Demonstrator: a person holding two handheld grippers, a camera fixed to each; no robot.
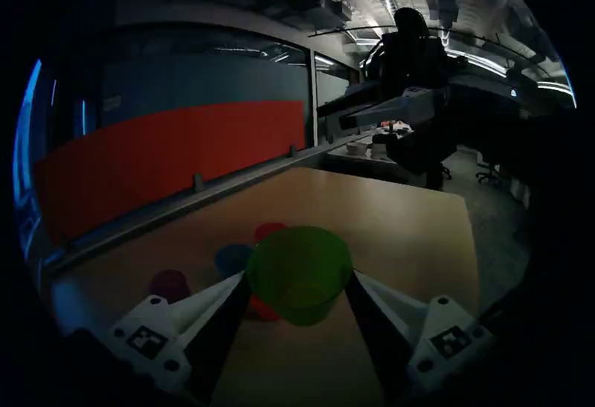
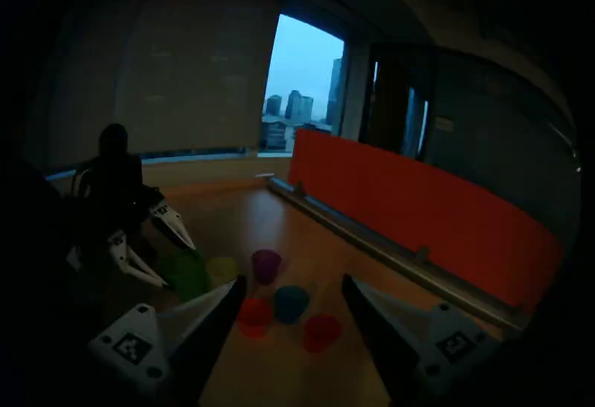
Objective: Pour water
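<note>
- The left gripper (image 1: 297, 282) has its fingers (image 1: 223, 304) closed on a translucent green cup (image 1: 300, 257), one finger pressing on each side of the cup's wall.
- In the left gripper view the green cup sits with its wide rim uppermost. The dim light hides whether there is any water in it.
- It is not clear whether the green cup's base rests on the wooden worktop (image 1: 401, 221) or hangs just above it.
- In the left gripper view a red cup (image 1: 258, 309) shows partly behind the green cup's lower left edge. A blue cup (image 1: 232, 258), a second red cup (image 1: 268, 229) and a dark maroon cup (image 1: 169, 285) stand beyond and to the left.
- The right gripper (image 2: 294, 282) has its fingers (image 2: 212, 314) spread wide and grips nothing. The cups seen through the gap stand farther off on the worktop.
- In the right gripper view a purple cup (image 2: 265, 265) and a yellow cup (image 2: 222, 270) stand near the green cup, the yellow one just beside it.
- At the left of that view a person (image 2: 111, 184) appears as a dark outline behind the left gripper.
- A long red panel (image 2: 424, 206) runs along the worktop's far edge, above a grey rail (image 2: 357, 239).
- A window (image 2: 301, 87) beyond the worktop shows tall buildings under a hazy sky.
</note>
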